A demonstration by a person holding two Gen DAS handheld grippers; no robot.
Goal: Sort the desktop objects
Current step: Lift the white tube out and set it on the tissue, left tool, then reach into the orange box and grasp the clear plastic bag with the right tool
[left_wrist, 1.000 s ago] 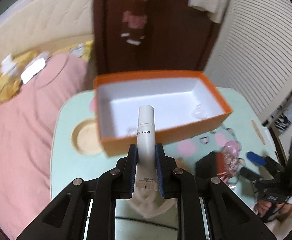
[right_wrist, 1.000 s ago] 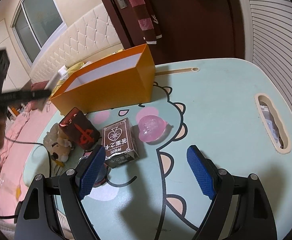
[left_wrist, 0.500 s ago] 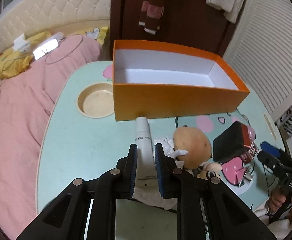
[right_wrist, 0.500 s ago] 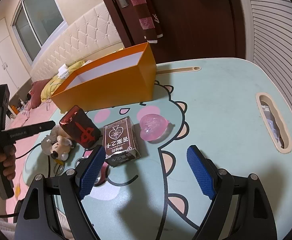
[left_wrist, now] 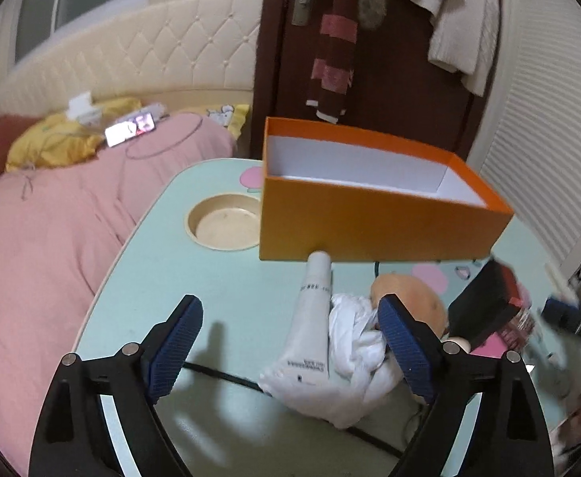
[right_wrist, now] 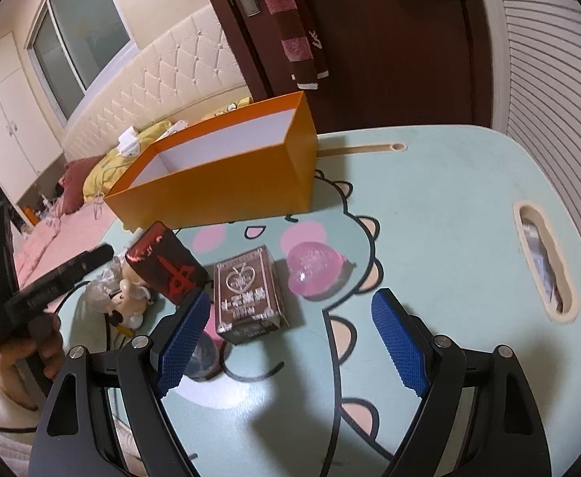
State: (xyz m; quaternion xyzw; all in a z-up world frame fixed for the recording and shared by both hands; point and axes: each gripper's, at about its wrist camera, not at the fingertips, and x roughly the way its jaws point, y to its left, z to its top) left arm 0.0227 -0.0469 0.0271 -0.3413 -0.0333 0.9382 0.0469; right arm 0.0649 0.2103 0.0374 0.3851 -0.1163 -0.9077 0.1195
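The left tongs point(left_wrist: 290, 342) are opening; their blue pads stand wide apart and press on nothing. Between them lies the white tube point(left_wrist: 312, 318) on the mint bench point(left_wrist: 163, 254). The tube touches neither pad. Its cap points to 12 o'clock and ends just before the near wall of the orange box point(left_wrist: 370, 222). Its flat end rests on a crumpled white cloth point(left_wrist: 354, 342). At 3 o'clock from the cloth sits a plush toy point(left_wrist: 413, 294), and further to 3 o'clock a black and red box point(left_wrist: 485, 306).

The right tongs point(right_wrist: 286, 342) are spread and hold nothing. At 12 o'clock from them lies a brown card box point(right_wrist: 246, 294) flat on the bench. A pink heart-shaped case point(right_wrist: 314, 266) is just beside it at 2 o'clock. In the right wrist view the orange box point(right_wrist: 218, 187) stands behind these things, open on top, and its white inside shows nothing from here.
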